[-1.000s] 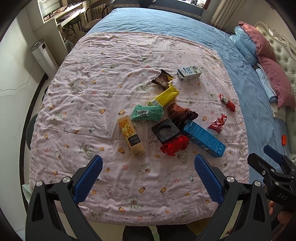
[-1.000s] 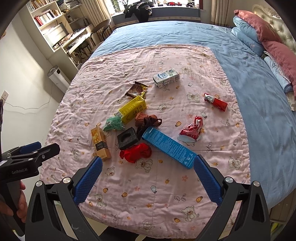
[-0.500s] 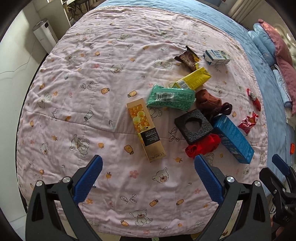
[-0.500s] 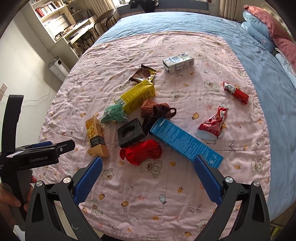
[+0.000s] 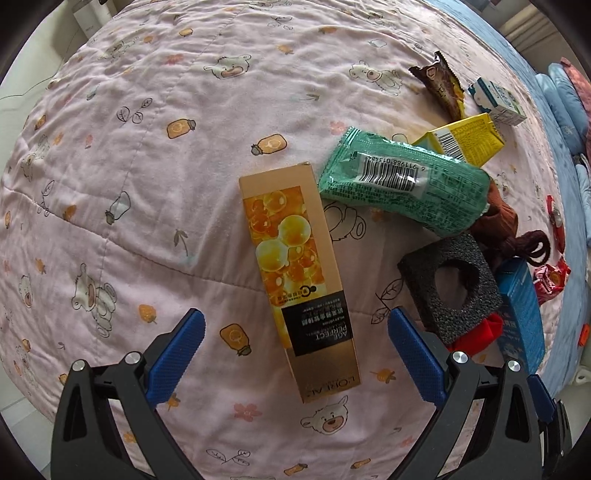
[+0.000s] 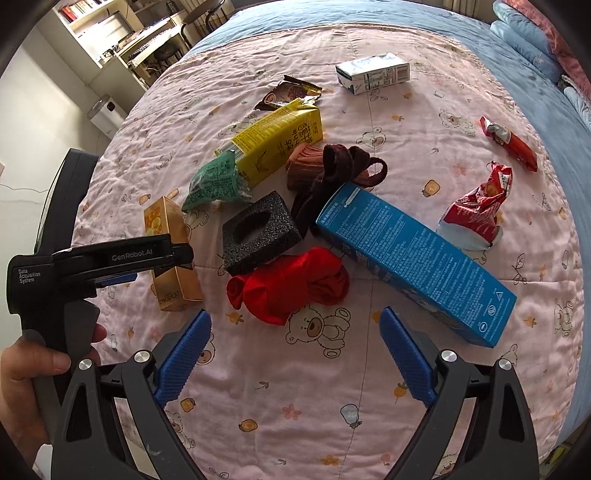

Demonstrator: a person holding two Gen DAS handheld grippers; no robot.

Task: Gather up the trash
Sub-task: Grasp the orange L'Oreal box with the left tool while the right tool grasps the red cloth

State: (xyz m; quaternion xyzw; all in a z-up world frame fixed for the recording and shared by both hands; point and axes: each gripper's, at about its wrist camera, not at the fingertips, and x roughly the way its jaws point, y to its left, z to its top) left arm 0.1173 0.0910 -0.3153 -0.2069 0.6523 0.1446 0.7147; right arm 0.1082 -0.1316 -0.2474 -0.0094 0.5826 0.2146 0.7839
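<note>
Pink bear-print quilt — gold box

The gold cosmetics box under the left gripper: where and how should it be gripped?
Grip the gold cosmetics box across its narrow width at mid-length, coming from straight above. It lies flat on the pink quilt, long sides clear except its far corner near the green packet. The open left gripper already straddles its near end.

Pink bear-print quilt, blue sheet, pillows, bookshelf
</note>
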